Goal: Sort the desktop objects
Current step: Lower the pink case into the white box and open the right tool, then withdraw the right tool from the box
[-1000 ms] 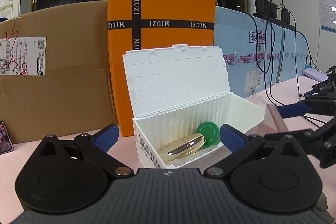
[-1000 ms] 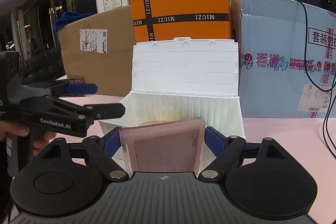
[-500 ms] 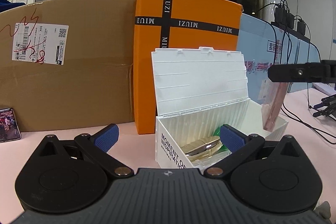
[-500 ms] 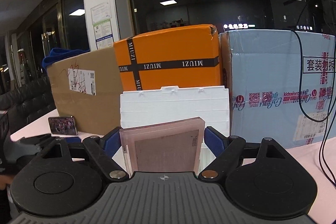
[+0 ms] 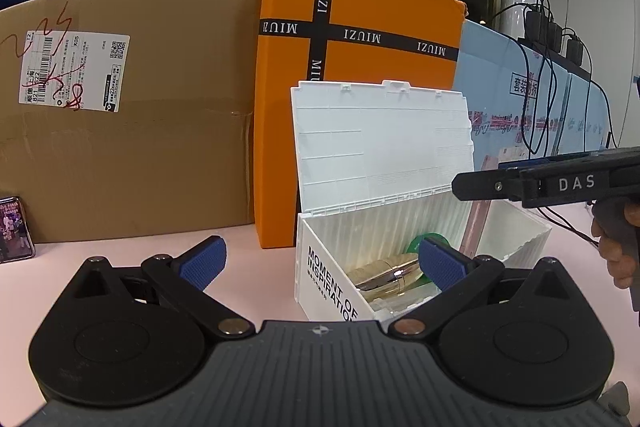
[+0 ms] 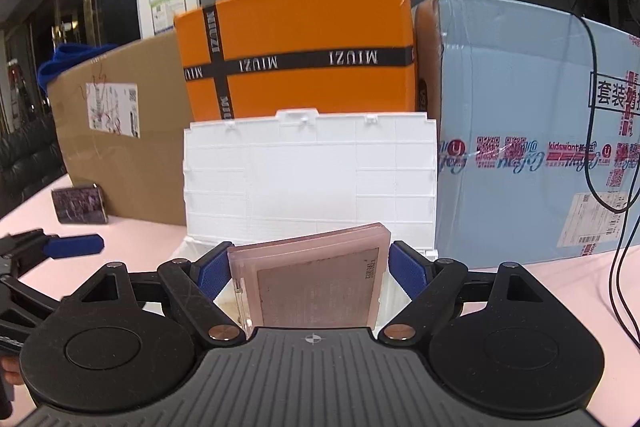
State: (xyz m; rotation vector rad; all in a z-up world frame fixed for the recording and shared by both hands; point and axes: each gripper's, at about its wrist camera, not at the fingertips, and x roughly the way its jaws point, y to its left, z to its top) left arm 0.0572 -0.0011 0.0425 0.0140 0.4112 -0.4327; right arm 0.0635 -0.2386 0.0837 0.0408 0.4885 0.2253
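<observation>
Two grippers: right gripper clamps the pink case above the white box; left gripper spread wide, empty.

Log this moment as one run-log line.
right hand-held gripper: shut on flat pink plastic case, over open white plastic box | left hand-held gripper: open, empty

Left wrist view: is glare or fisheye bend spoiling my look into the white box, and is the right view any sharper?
Left wrist view: bright highlight on the gold tube inside the white box, contents still readable; brown carton edges bow from fisheye. Right wrist view: the pink case in the right gripper is sharp but hides the box interior; the lid looks washed out.
</observation>
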